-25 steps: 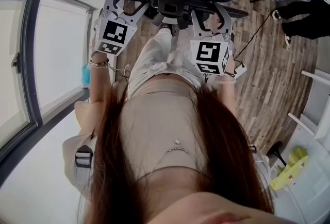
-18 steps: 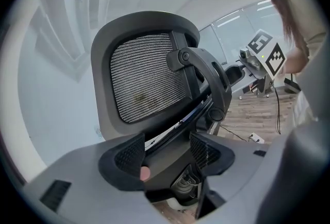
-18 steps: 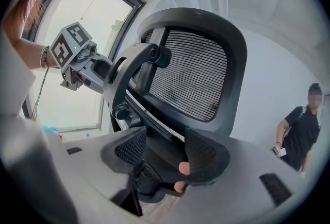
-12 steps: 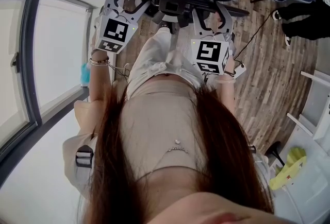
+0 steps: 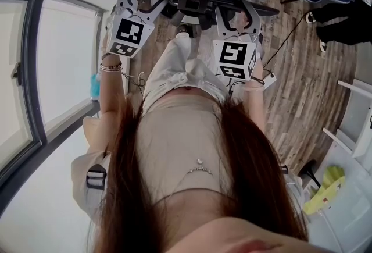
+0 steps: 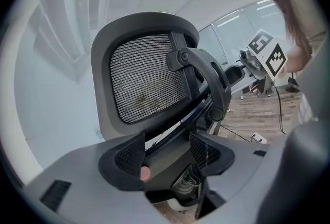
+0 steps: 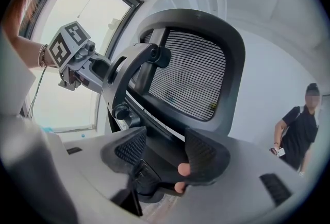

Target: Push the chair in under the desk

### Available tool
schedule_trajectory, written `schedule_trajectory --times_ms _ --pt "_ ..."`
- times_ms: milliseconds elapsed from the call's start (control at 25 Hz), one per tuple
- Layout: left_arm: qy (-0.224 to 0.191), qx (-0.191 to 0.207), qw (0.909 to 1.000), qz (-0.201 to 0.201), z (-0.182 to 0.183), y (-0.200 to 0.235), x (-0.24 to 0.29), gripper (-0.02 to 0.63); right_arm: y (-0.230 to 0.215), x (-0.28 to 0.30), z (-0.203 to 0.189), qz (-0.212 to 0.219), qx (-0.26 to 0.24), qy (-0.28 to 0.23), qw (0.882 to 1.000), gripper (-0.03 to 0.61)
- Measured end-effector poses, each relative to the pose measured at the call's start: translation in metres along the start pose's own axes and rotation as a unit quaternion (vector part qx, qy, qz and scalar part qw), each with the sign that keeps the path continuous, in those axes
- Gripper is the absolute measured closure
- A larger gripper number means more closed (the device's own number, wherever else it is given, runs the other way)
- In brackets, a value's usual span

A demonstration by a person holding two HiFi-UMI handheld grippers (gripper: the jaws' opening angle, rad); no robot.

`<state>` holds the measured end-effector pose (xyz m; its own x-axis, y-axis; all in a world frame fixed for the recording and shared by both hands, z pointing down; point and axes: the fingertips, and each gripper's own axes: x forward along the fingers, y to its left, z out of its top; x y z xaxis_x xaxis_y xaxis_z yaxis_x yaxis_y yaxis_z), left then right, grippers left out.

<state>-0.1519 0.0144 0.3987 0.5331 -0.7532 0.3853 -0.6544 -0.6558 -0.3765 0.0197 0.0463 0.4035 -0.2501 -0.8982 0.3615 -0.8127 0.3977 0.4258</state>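
Chair (image 6: pixel 147 76): curved frame, ribbed mesh back.

The person wears a beige top (image 5: pixel 180 129) and light trousers (image 5: pixel 174 66), and has long reddish-brown hair (image 5: pixel 253 182). A thin chain with a small pendant (image 5: pixel 199 161) lies on the top. The left wrist carries beaded bracelets (image 5: pixel 110 66). The right wrist carries a dark band (image 5: pixel 256 81).

The left gripper (image 6: pixel 167 153) and right gripper (image 7: pixel 165 153) have grey bodies and black textured pads (image 6: pixel 129 156). The left cube (image 5: pixel 129 36) and right cube (image 5: pixel 235 59) bear black-and-white square markers.
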Motion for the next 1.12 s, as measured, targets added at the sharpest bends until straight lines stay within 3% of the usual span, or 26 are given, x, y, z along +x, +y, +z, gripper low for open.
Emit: schedule_trajectory --times_ms 1120 --pt "-0.005 0.002 1.0 -0.006 0.0 0.032 0.03 0.343 -0.012 0.039 0.011 -0.013 0.007 0.003 1.0 0.339"
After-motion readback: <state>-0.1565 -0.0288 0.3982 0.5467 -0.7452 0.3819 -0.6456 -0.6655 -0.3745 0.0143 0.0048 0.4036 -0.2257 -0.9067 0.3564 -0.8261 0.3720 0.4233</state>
